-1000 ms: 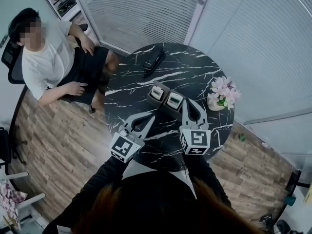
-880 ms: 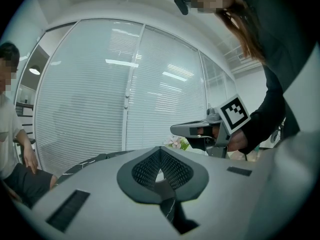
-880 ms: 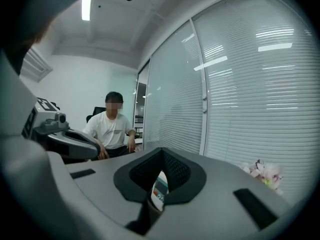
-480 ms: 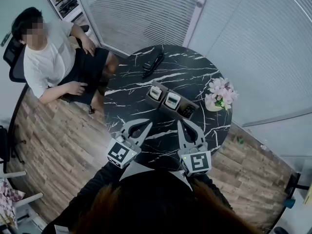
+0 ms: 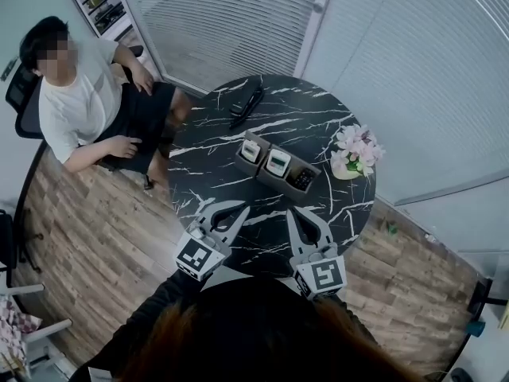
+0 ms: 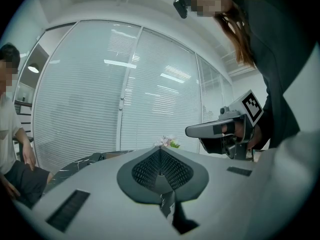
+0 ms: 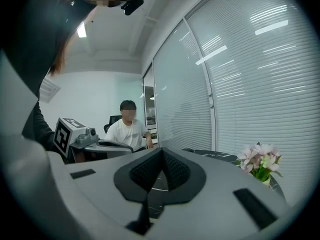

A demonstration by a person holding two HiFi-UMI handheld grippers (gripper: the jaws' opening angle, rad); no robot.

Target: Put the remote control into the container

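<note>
Both tongs clenched, nothing in them: left gripper [image 5: 242, 211] and right gripper [image 5: 290, 213] hang over the near edge of the table [image 5: 318, 110]. Dark remote [image 5: 303, 180] sits in the container's [image 5: 261, 172] right-end slot, pale units in the other two. Placement looks done. Next: stay clear. Dark item [image 5: 246, 106] at the far edge: can't tell what it is.

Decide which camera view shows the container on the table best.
The head view: it looks down on the container, with its compartments visible. Neither the left gripper view nor the right gripper view shows any of it; their own shut jaws fill the foreground.
</note>
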